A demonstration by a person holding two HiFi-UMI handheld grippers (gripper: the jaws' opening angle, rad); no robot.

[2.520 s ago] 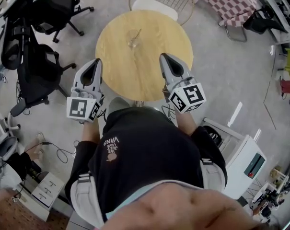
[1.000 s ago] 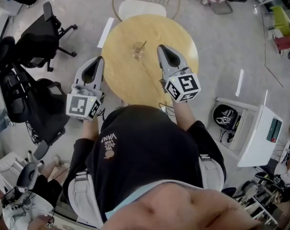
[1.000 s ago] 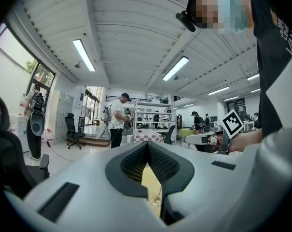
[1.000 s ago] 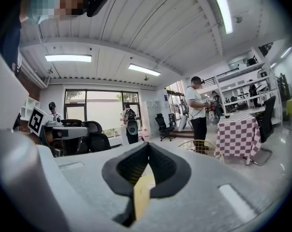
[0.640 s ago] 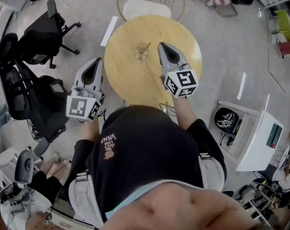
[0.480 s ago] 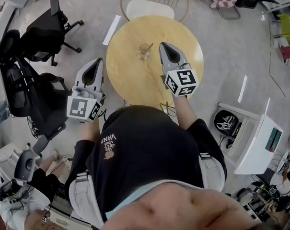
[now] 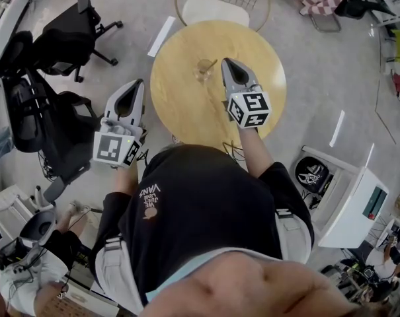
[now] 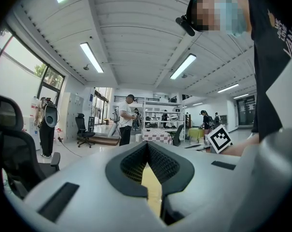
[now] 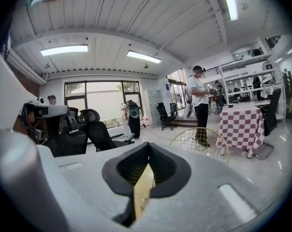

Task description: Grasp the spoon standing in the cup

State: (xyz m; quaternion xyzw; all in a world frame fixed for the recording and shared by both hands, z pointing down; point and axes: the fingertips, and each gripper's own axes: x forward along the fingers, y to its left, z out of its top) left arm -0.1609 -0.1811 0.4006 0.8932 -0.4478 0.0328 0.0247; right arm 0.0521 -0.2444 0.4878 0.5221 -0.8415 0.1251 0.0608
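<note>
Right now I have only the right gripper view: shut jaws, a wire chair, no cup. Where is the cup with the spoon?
Observer: Head view: the cup stands on the round wooden table, just left of the right hand-held gripper.
Operator: Spoon gripped yet?
Observer: No. The spoon stands in the cup, handle leaning toward that gripper.
Operator: The left one?
Observer: The left hand-held gripper hangs beside the table's left edge, jaws together, nothing between them.
</note>
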